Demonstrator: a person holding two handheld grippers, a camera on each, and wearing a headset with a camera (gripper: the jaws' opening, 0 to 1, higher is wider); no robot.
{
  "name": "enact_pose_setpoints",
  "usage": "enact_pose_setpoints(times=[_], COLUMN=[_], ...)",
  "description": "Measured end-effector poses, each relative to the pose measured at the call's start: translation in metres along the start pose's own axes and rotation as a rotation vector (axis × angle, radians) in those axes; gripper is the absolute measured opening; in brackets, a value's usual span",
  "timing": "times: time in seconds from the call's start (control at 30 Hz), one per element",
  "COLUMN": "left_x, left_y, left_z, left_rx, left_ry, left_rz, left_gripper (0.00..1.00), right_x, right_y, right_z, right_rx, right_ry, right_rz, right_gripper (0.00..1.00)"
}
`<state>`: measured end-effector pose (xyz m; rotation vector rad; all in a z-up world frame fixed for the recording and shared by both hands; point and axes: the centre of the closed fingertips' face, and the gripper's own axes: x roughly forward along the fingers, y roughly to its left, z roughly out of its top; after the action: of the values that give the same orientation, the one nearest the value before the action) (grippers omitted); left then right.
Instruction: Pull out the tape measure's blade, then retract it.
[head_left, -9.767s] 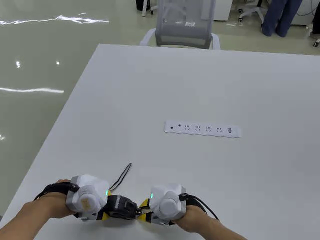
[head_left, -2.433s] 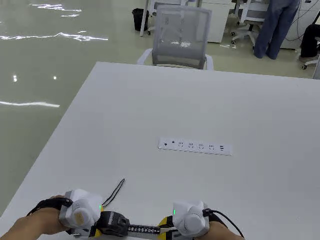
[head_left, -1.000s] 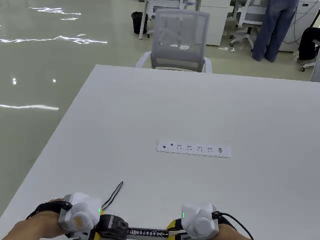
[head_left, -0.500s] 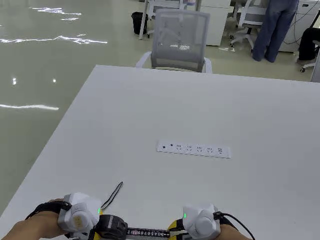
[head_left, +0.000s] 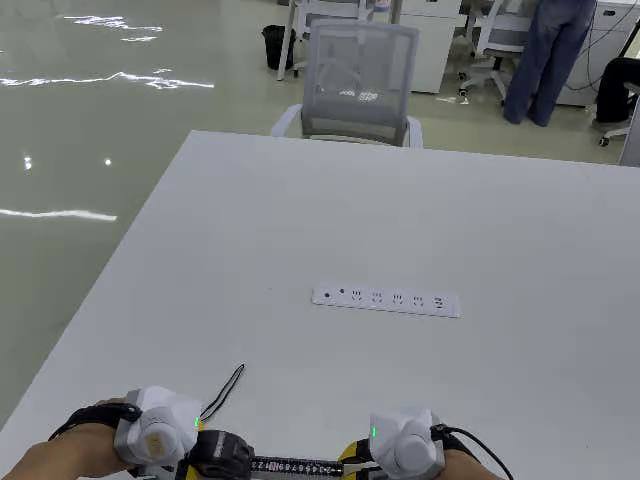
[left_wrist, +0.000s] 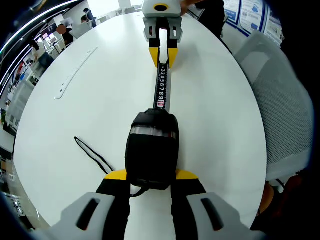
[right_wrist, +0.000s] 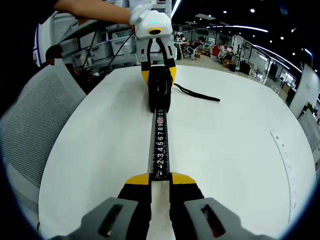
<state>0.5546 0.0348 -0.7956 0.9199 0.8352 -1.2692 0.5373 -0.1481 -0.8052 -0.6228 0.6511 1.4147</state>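
Observation:
A black tape measure case (left_wrist: 151, 149) lies on the white table, and my left gripper (left_wrist: 150, 176) is shut on it with its yellow-tipped fingers. The numbered blade (right_wrist: 160, 142) runs straight out from the case (right_wrist: 160, 89) to my right gripper (right_wrist: 160, 181), which is shut on the blade's end. In the head view the case (head_left: 222, 456) and blade (head_left: 295, 466) lie at the table's near edge between the left gripper (head_left: 195, 455) and the right gripper (head_left: 352, 462). A thin black wrist strap (left_wrist: 92, 153) trails from the case.
A white power strip (head_left: 385, 300) lies mid-table. A grey mesh chair (head_left: 360, 75) stands at the far edge, and a person (head_left: 545, 45) stands beyond it. The table's left edge (head_left: 100, 290) drops to a glossy floor.
Since 9.8 s ago the two grippers have moved apart and the blade has come out of the case. Over the last second the right gripper has edged slightly further right.

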Motion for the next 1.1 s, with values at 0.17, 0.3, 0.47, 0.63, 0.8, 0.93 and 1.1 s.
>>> enact_pose_setpoints(times=[0.17,0.3,0.47,0.63,0.8,0.93,1.1], left_x=[0.0002,0.0,0.0002,0.0,0.0003,0.0005,0.0002], left_y=[0.0,0.0001,0.0002,0.0,0.0002,0.0004,0.0002], left_z=[-0.0005,-0.0009,-0.0012,-0.0009,-0.0012,-0.0015,-0.0014], left_rx=[0.001,0.002,0.001,0.0,0.0,0.001,0.0], left_ry=[0.0,0.001,0.001,0.0,0.001,0.001,0.001], left_rz=[0.0,0.001,0.0,0.002,0.001,0.001,0.001], left_gripper=[0.27,0.27,0.27,0.27,0.27,0.27,0.27], right_x=[-0.0019,-0.0022,-0.0034,-0.0048,-0.0058,-0.0068,-0.008], right_y=[0.0007,0.0004,0.0006,0.0005,0.0005,0.0009,0.0007], right_z=[-0.0008,-0.0026,-0.0029,-0.0043,-0.0059,-0.0066,-0.008], right_rx=[0.003,0.003,0.001,0.003,0.003,0.004,0.006], right_ry=[0.001,0.001,0.003,0.002,0.003,0.004,0.005], right_rz=[0.0,0.0,0.001,0.003,0.004,0.004,0.004], right_gripper=[0.11,0.11,0.11,0.11,0.11,0.11,0.11])
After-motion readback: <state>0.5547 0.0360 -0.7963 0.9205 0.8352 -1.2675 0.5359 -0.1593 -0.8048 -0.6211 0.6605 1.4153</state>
